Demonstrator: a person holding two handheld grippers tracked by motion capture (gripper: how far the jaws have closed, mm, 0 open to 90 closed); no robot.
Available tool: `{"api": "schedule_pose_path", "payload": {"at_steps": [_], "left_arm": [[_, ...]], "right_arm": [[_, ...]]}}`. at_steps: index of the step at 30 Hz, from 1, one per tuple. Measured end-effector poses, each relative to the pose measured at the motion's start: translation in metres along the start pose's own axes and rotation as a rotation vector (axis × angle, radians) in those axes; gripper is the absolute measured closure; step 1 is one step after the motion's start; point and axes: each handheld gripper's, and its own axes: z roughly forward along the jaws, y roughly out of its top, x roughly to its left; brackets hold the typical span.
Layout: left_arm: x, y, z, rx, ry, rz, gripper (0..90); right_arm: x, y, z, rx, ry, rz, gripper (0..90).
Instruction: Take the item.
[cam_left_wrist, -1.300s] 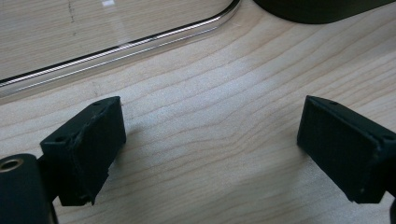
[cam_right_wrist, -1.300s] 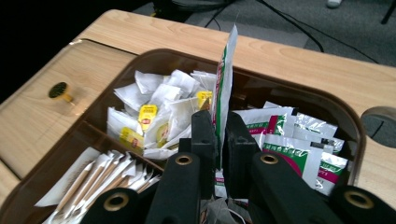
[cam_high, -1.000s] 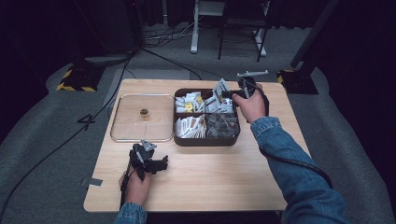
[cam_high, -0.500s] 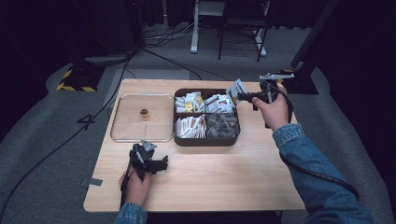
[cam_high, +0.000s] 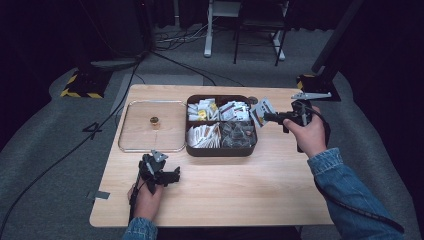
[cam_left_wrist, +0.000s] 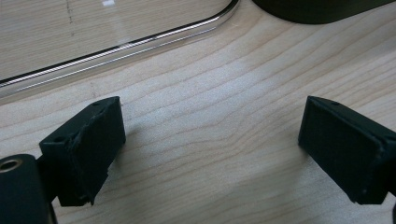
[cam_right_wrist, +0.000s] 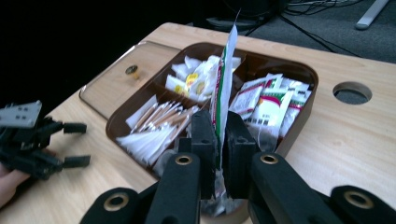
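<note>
Wooden bench (cam_high: 240, 195), seen from the high view. Dark brown divided box (cam_high: 221, 150) near centre, four compartments: white and yellow sachets at 10 o'clock, white packets with red and green print at 2 o'clock, thin paper sticks at 8 o'clock, clear wrappers at 4 o'clock. Clear lid (cam_high: 131, 137) lies flat on the bench just beside the box at its 9 o'clock side, small gold knob (cam_high: 154, 121) upright on it. Round hole (cam_high: 253, 100) in the benchtop just beyond the box's 1 o'clock corner. Right tool (cam_high: 270, 117) held above the bench at the box's 3 o'clock side, jaws pointing toward the box and closed on one sachet (cam_high: 261, 110); in the right gripper view the sachet (cam_right_wrist: 224, 88) stands edge-on and upright between the two jaws of the right tool (cam_right_wrist: 219, 140), white with green and red print, clear of the box contents. Left tool (cam_high: 171, 176) low over bare bench at the 7 o'clock side of the box, near the lid's near edge; left gripper view shows the left tool (cam_left_wrist: 210, 140) with jaws spread wide apart, bare wood between them, lid rim (cam_left_wrist: 140, 44) ahead. Person's sleeve (cam_high: 350, 190) in blue denim on the right arm
</note>
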Motion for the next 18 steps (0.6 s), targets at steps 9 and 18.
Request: {"api": "schedule_pose_path", "payload": {"at_steps": [9, 18], "left_arm": [[-0.001, 0.000, 0.000, -0.003, 0.001, -0.001, 7.9], [-0.001, 0.000, 0.000, -0.002, 0.001, -0.001, 7.9]], "right_arm": [[-0.007, -0.022, -0.020, 0.040, -0.008, 0.006, 85.5], [-0.021, -0.052, -0.023, 0.098, -0.026, 0.042, 85.5]]}}
